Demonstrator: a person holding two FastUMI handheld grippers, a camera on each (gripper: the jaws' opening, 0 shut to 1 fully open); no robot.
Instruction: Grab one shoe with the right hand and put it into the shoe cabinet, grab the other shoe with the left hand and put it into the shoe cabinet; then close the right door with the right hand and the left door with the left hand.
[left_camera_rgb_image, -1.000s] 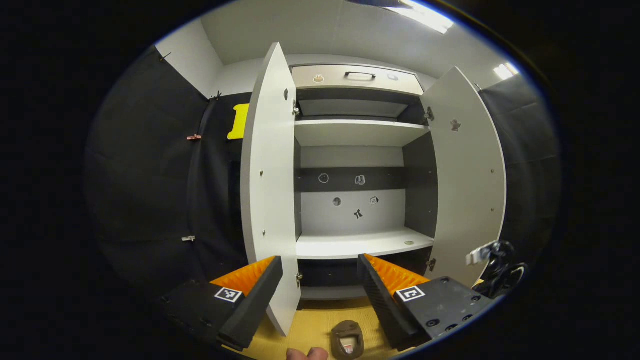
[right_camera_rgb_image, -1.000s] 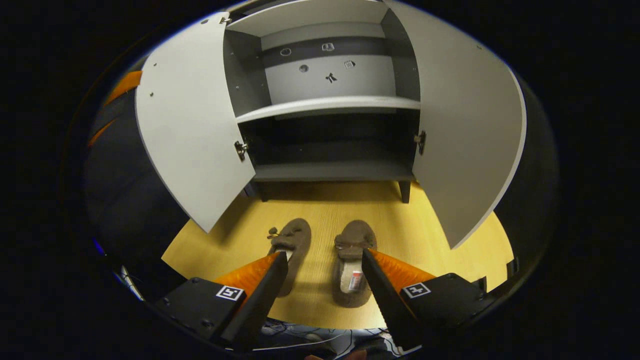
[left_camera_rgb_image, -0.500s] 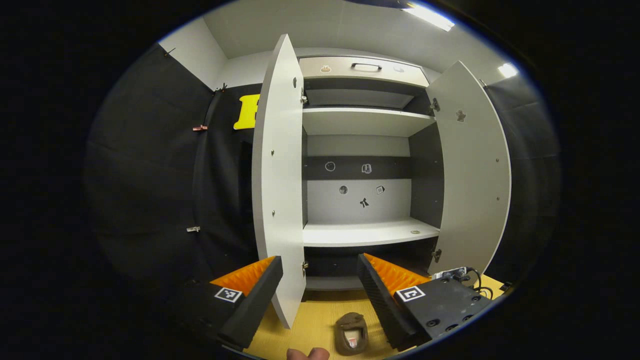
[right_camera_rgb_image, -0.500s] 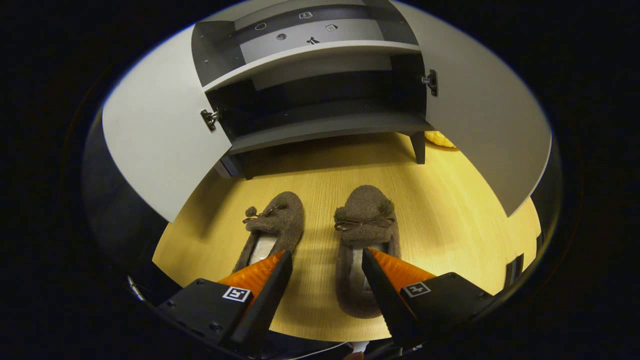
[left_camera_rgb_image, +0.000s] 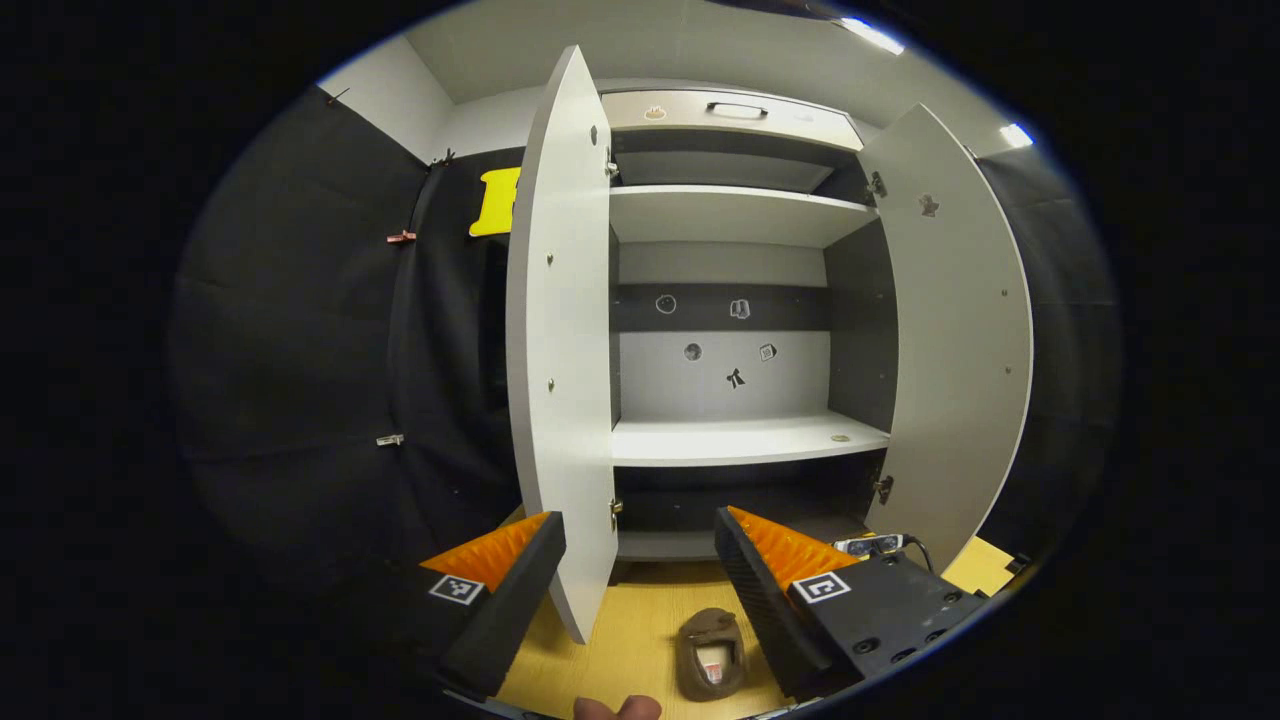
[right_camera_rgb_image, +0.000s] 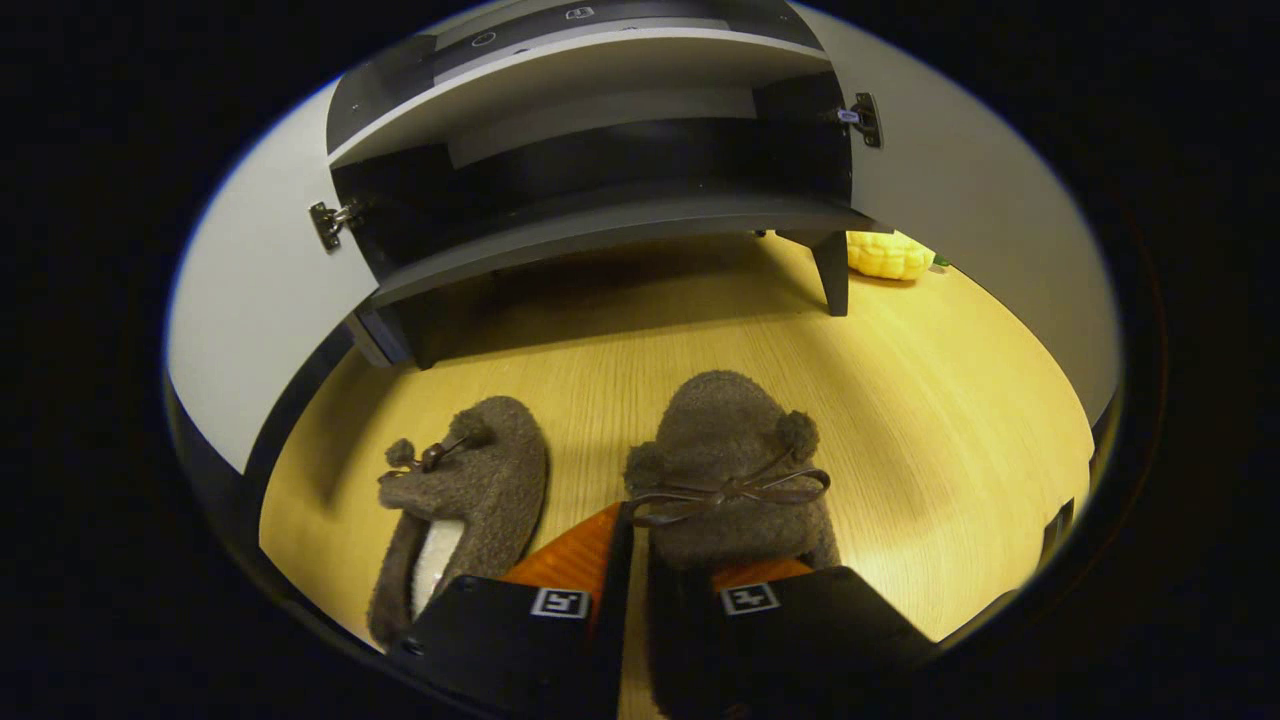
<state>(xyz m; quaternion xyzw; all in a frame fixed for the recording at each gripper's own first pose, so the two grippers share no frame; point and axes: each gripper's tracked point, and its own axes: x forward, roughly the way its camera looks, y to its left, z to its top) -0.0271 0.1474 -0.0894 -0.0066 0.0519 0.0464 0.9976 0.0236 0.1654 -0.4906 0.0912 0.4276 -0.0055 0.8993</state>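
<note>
Right tool (right_camera_rgb_image: 640, 560) at bottom centre, narrowed onto the right slipper (right_camera_rgb_image: 730, 470) on the floor before the cabinet (right_camera_rgb_image: 600, 220); left tool (left_camera_rgb_image: 640, 560) wide; likely light, soft, squashy, best pinched at the heel rim.

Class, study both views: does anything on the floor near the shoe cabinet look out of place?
Yes: a yellow, corn-like object lies on the floor behind the cabinet leg, unrelated to the slippers. The left slipper also sits slightly askew.
</note>
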